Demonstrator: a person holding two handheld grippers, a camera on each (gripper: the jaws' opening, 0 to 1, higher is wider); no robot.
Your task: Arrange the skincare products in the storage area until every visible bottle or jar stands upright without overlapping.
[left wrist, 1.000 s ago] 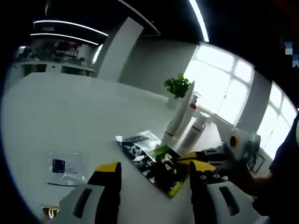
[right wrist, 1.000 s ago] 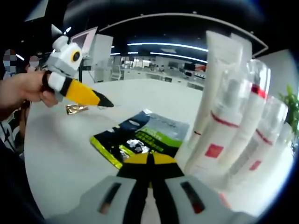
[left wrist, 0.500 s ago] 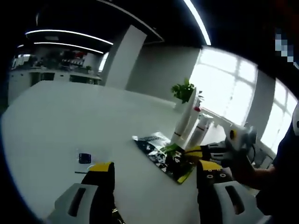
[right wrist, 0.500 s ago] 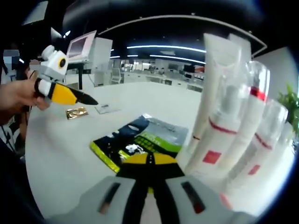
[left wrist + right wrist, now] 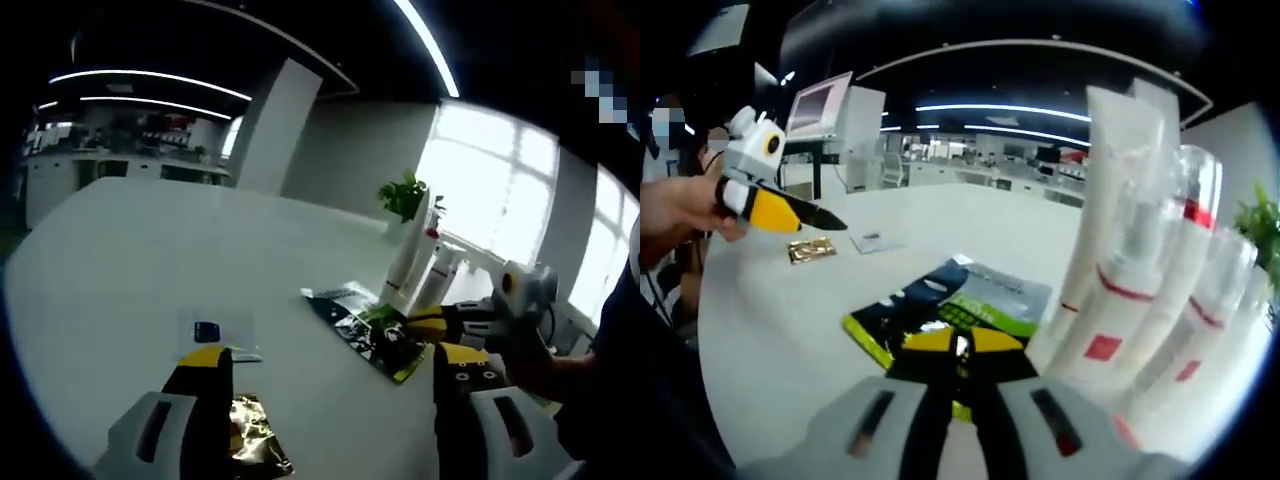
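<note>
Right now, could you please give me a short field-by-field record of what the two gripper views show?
surface: white table
upright items: white tubes and pump bottles, grouped at one side, standing
flat items: black-and-green sachet; gold sachet; small clear packet
left gripper: jaws open, above the gold sachet
right gripper: jaws shut, tips over the black-and-green sachet
background: green plant by the window

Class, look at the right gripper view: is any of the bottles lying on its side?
No. The bottles all stand upright in a row on the table, beside the flat packet.
</note>
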